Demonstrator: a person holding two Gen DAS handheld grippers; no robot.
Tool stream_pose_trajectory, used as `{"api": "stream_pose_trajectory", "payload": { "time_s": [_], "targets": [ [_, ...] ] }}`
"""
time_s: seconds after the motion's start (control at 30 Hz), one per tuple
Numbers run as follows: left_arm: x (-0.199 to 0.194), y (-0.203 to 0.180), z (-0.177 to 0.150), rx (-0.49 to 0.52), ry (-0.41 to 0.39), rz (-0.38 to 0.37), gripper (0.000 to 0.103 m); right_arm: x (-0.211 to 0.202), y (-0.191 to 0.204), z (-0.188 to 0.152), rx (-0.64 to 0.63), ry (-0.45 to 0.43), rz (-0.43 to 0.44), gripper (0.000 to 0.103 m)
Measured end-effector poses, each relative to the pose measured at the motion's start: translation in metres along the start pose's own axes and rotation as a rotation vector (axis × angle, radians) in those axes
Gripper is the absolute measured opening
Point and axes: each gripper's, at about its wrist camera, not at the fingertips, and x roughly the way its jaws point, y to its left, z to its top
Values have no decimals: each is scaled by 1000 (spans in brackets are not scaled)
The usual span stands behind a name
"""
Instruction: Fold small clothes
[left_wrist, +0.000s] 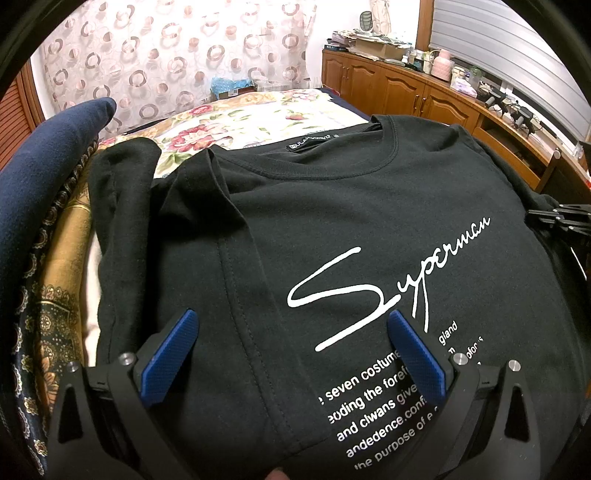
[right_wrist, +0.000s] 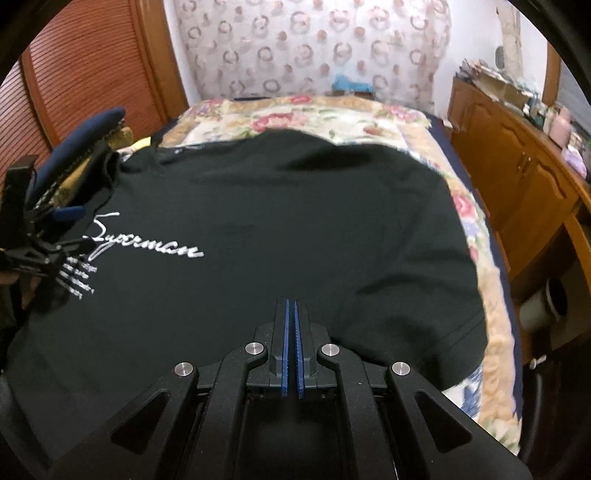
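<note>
Black T-shirt (left_wrist: 332, 229) lies front-up on the bed, over a floral bedspread (left_wrist: 229, 125). Fabric: matte knit cotton, ribbed round collar, woven label inside the neck. White cursive print "Superman" (left_wrist: 388, 280) runs diagonally across the chest, with small block text below it. A stitched seam runs down the cloth between the left tongs' fingers; the left sleeve is turned inward, making a soft diagonal ridge near the collar.

Left gripper (left_wrist: 291, 354): spread wide, hovering low over the shirt's lower left portion. Blue finger pads (left_wrist: 166, 365) finely ribbed, black housing, round metal pins at the joints. Whether the tips touch the cloth cannot be told.

Right gripper (right_wrist: 290, 332): blue toothed pads pressed nearly together, a thin slit between them. Nothing visibly pinched; it sits over the shirt's lower right area, near the right sleeve.

Edges: the shirt's right side lies just inside the bedspread's fringed border (right_wrist: 495, 295), beyond which the bed drops off toward a wooden cabinet (right_wrist: 517, 173). On the shirt's left, a navy cushion (left_wrist: 48, 177) and patterned gold-and-navy fabric (left_wrist: 55, 266) crowd the hem. Past the collar, open bedspread reaches to the curtain (left_wrist: 166, 55).
</note>
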Motion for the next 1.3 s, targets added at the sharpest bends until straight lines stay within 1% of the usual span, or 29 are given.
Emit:
{"api": "stream_pose_trajectory", "payload": {
  "time_s": [0.13,0.17,0.2,0.23,0.27,0.3,0.33,0.37,0.4,0.43,0.47,0.57,0.63,0.7,0.77,0.83,0.87,0.9,0.93,0.97,1.0,1.03,1.07,1.1,1.2,1.3],
  "targets": [
    [0,0,0,0,0,0,103,-12,-10,2,29,-33,-22,0],
    [0,0,0,0,0,0,103,-18,-14,5,41,-50,-30,2],
    [0,0,0,0,0,0,103,-23,-19,8,55,-64,-47,5],
    [0,0,0,0,0,0,103,-27,-23,11,63,-75,-65,12],
    [0,0,0,0,0,0,103,-31,-27,13,71,-87,-81,16],
    [0,0,0,0,0,0,103,-34,-33,16,79,-99,-95,17],
    [0,0,0,0,0,0,103,-36,-37,17,84,-103,-108,22],
    [0,0,0,0,0,0,103,-36,-41,19,90,-103,-129,30],
    [0,0,0,0,0,0,103,-36,-48,21,98,-102,-161,34],
    [0,0,0,0,0,0,103,-36,-51,21,103,-104,-175,40],
    [0,0,0,0,0,0,103,-35,-56,21,108,-106,-183,42],
    [0,0,0,0,0,0,103,-28,-76,20,146,-90,-205,42],
    [0,0,0,0,0,0,103,-20,-86,18,174,-70,-196,42],
    [0,0,0,0,0,0,103,-14,-92,15,195,-49,-204,42],
    [0,0,0,0,0,0,103,-7,-98,11,216,-24,-209,42],
    [0,0,0,0,0,0,103,-3,-103,7,235,-10,-194,42],
    [0,0,0,0,0,0,103,-4,-104,5,241,-16,-182,40],
    [0,0,0,0,0,0,103,-5,-105,4,243,-21,-163,37],
    [0,0,0,0,0,0,103,-6,-105,4,240,-25,-163,32],
    [0,0,0,0,0,0,103,-7,-104,4,228,-28,-177,27],
    [0,0,0,0,0,0,103,-7,-102,4,216,-30,-189,25],
    [0,0,0,0,0,0,103,-8,-101,4,199,-30,-205,16],
    [0,0,0,0,0,0,103,-9,-101,5,184,-30,-229,4],
    [0,0,0,0,0,0,103,-9,-100,6,173,-26,-248,3],
    [0,0,0,0,-1,0,103,-11,-98,7,139,-26,-267,0],
    [0,0,0,0,-1,0,103,-19,-92,12,113,-65,-285,0]
  ]
}}
